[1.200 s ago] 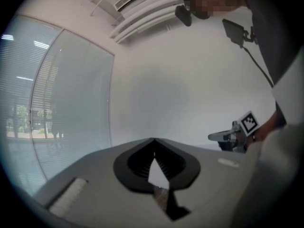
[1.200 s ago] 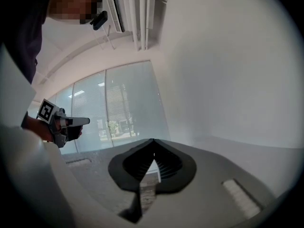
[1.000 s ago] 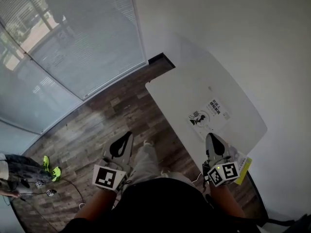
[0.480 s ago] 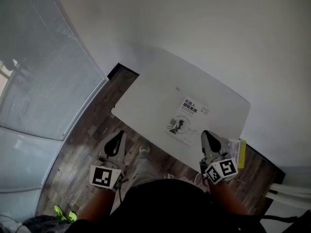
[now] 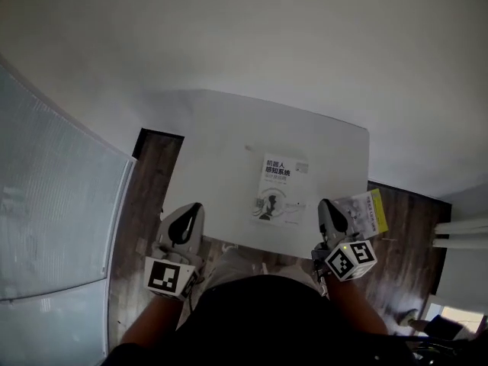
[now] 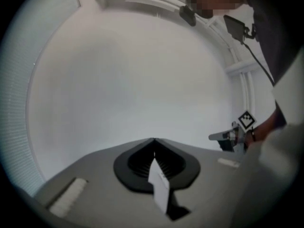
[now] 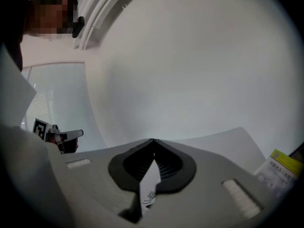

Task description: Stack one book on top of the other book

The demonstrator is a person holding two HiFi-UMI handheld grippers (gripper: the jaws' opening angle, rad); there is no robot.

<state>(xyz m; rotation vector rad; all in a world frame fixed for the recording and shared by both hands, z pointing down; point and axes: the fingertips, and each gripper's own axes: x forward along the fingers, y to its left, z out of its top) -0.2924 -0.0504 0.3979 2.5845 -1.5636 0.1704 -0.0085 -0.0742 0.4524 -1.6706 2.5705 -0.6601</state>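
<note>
two books, not yet stacked; both tools shut and empty

one white table (image 5: 221, 136) fills the middle of the head view. the white book (image 5: 280, 191) lies flat on it, cover up, toward the front edge. the second book (image 5: 367, 212), yellow along one edge, sits just past the table's right edge, close beside the right gripper (image 5: 326, 207). what it rests on i cannot tell.

handling, as a judgement: both look like thin paperbacks, so light, a bit floppy, with covers that are probably smooth. lying flat, they offer little to bite on. the best hold seems the spine or a free edge, pinched across the thickness, perhaps where the book overhangs. a grip at one corner could let the pages sag or fan.

right gripper: jaws pressed together with nothing between them, near the table's front right corner, touching neither book. left gripper (image 5: 194, 208): jaws likewise closed tip to tip and empty, at the table's front left corner, well apart from both books. both must open before any pick.
</note>
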